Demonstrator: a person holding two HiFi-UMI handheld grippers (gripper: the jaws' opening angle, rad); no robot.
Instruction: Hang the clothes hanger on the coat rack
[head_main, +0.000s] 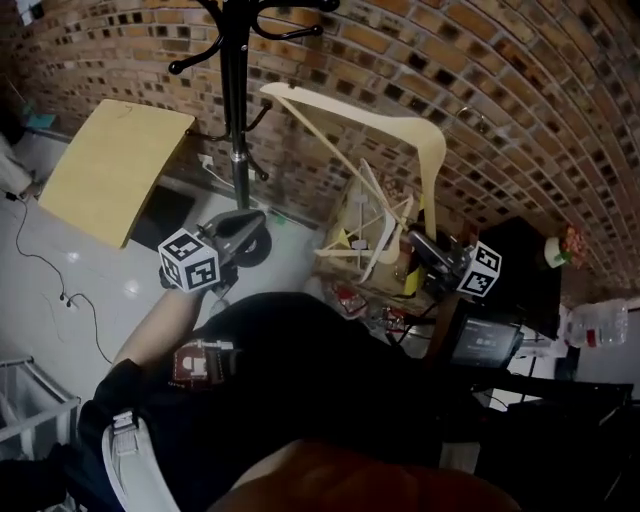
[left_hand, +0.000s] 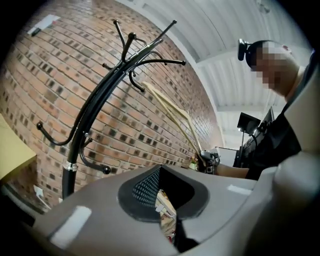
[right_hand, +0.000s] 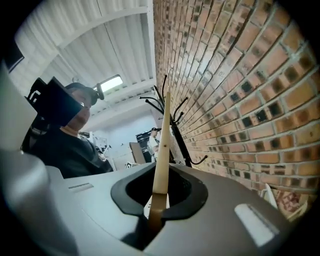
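Note:
The black coat rack (head_main: 232, 90) stands against the brick wall, its curved hooks spread at the top (left_hand: 92, 110) (right_hand: 176, 127). A pale wooden hanger (head_main: 400, 128) reaches from my right gripper (head_main: 425, 250) up and left toward the rack, its far end close to a lower hook. My right gripper (right_hand: 160, 192) is shut on one arm of this hanger (right_hand: 163, 145). My left gripper (head_main: 245, 235) hovers near the rack's pole, lower down. Its jaws (left_hand: 162, 187) are drawn to a thin slit with nothing between them. In the left gripper view the hanger (left_hand: 172, 117) slants up beside the rack.
A yellow board (head_main: 115, 170) leans at the left. More pale wooden hangers (head_main: 370, 235) and small packets (head_main: 375, 300) are heaped by the wall. At the right are a dark desk with a screen (head_main: 485, 340) and a plastic bottle (head_main: 595, 325).

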